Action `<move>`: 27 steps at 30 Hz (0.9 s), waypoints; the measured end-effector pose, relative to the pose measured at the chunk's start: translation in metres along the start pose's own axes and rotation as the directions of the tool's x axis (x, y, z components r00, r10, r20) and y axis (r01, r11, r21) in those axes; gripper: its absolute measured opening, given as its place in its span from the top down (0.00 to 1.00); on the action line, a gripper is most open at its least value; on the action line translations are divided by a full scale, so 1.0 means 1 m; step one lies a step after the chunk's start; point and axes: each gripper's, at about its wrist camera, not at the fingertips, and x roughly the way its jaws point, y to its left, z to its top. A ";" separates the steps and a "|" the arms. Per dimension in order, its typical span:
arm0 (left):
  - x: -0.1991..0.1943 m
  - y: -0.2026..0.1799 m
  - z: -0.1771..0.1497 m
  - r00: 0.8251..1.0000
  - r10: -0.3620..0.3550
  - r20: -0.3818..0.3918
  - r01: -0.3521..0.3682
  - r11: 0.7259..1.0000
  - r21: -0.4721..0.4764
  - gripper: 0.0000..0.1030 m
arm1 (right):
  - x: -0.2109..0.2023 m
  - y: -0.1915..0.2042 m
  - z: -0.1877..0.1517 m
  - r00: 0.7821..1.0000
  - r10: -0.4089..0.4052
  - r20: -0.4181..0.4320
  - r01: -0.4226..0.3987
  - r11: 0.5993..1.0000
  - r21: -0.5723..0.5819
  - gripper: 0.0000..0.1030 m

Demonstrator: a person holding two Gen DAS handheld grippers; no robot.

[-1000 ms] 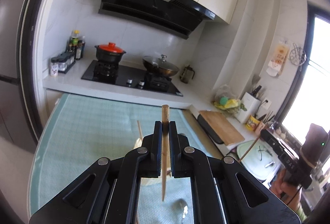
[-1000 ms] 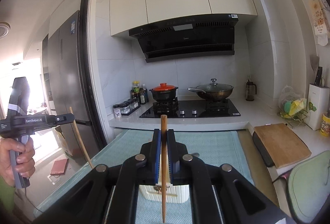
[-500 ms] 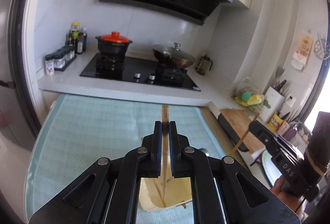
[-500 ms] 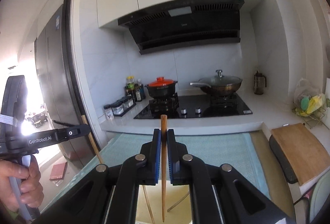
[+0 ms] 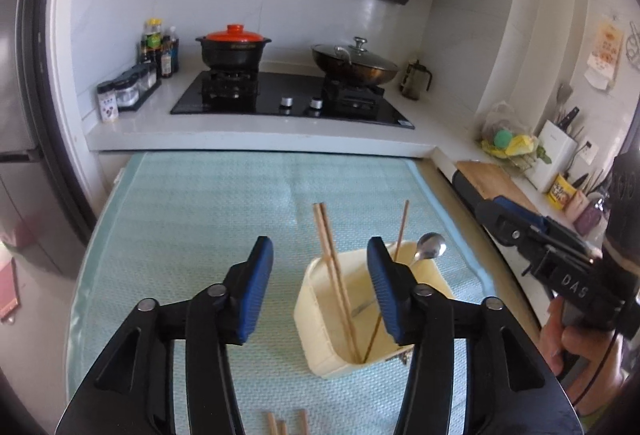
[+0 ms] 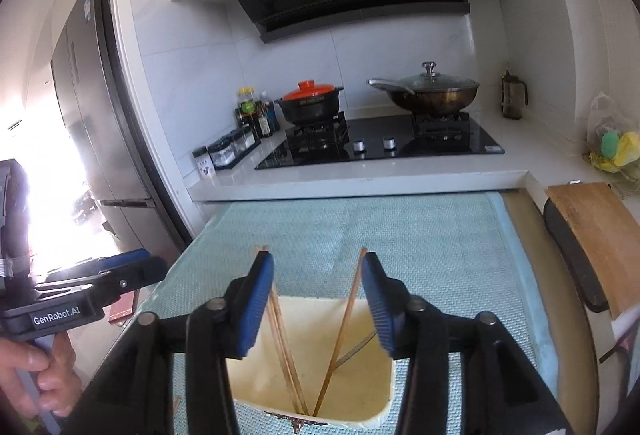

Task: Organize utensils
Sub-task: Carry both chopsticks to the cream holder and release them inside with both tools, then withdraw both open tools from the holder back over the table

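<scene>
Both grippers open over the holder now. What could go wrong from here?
1. The wooden chopsticks and the metal spoon lean steeply out of the cream plastic holder; the open left gripper or right gripper could snag them while pulling away and tip it.
2. More loose chopsticks lie on the teal mat under the left gripper, easily knocked.

Chopsticks leaning in cream holder
</scene>
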 end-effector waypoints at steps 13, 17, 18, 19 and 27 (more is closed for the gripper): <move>-0.155 0.045 -0.138 0.991 0.132 0.012 -0.132 0.981 0.140 0.13 | -0.173 0.022 -0.069 0.991 -0.134 0.029 0.137 0.956 -0.258 0.47; -0.163 0.060 -0.196 0.987 0.160 -0.010 -0.160 0.987 0.017 0.13 | -0.202 0.025 -0.125 0.977 -0.209 0.051 0.215 0.939 -0.269 0.47; -0.163 0.062 -0.209 0.986 0.166 -0.015 -0.166 0.986 -0.017 0.13 | -0.208 0.027 -0.140 0.972 -0.227 0.056 0.234 0.935 -0.265 0.47; -0.161 0.065 -0.222 0.986 0.166 -0.024 -0.167 0.985 -0.052 0.13 | -0.211 0.029 -0.154 0.969 -0.241 0.059 0.248 0.934 -0.258 0.47; -0.137 0.064 -0.283 0.977 0.174 -0.119 -0.190 0.972 -0.137 0.13 | -0.215 0.039 -0.252 0.960 -0.280 -0.013 0.275 0.948 -0.163 0.47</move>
